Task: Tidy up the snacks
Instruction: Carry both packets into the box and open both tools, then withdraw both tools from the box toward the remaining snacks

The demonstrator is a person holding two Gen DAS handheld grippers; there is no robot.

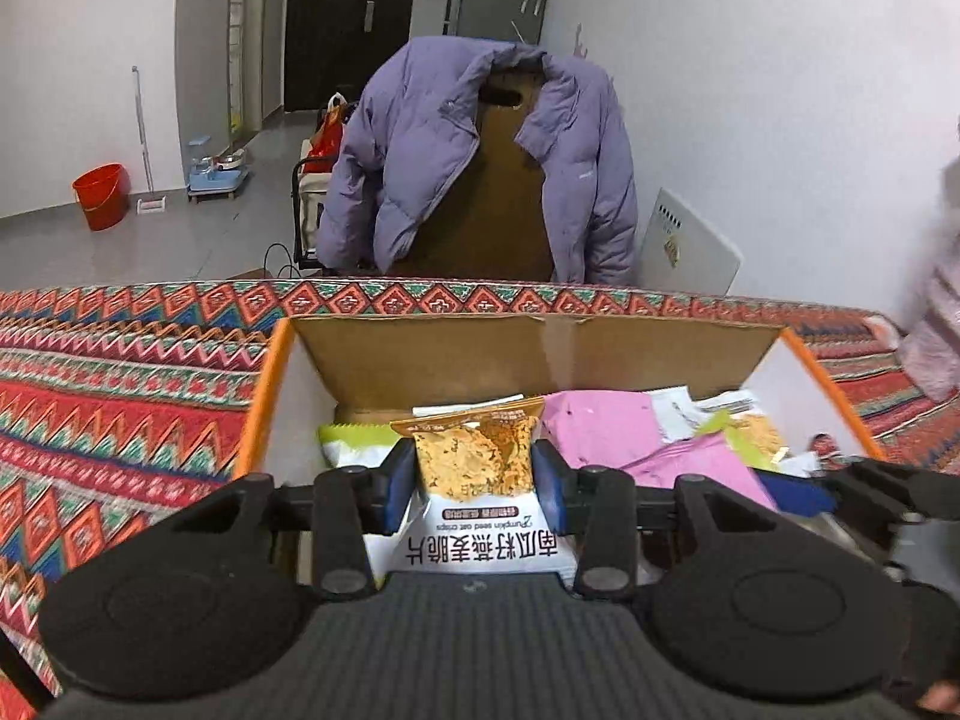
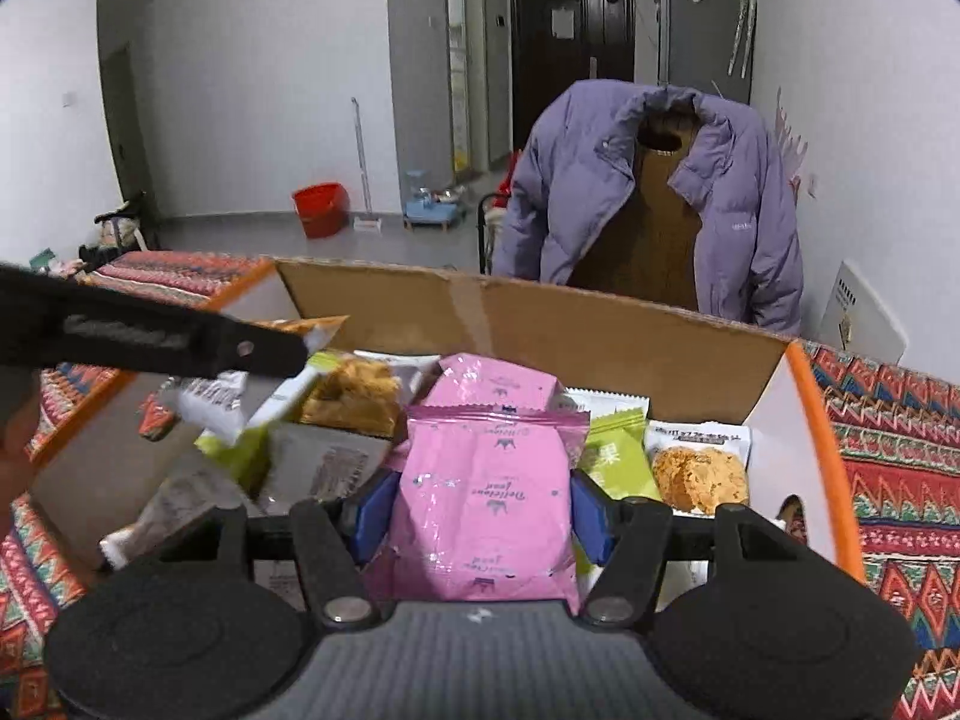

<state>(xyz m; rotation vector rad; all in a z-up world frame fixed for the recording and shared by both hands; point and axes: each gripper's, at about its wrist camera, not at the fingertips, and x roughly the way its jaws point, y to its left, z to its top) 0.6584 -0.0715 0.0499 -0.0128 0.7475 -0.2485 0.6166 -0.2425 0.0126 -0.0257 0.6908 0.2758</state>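
Note:
An open cardboard box (image 1: 528, 354) with orange edges stands on a patterned tablecloth and holds several snack packets. My left gripper (image 1: 474, 483) is shut on a white and orange oat crisps packet (image 1: 474, 480), held over the box's near left part. In the right wrist view my right gripper (image 2: 480, 510) is shut on a pink snack packet (image 2: 483, 498) above the box (image 2: 600, 324). The left gripper (image 2: 180, 342) shows there as a black arm at the left, with the tip of its packet past it. Green packets (image 2: 618, 462) and a cookie packet (image 2: 699, 474) lie in the box.
The patterned tablecloth (image 1: 120, 396) spreads left and right of the box. Behind the table, a purple jacket (image 1: 468, 150) hangs over a chair. A white board (image 1: 690, 246) leans on the wall. A person's pale sleeve (image 1: 936, 312) shows at the right edge. A red bucket (image 1: 102, 195) stands on the floor.

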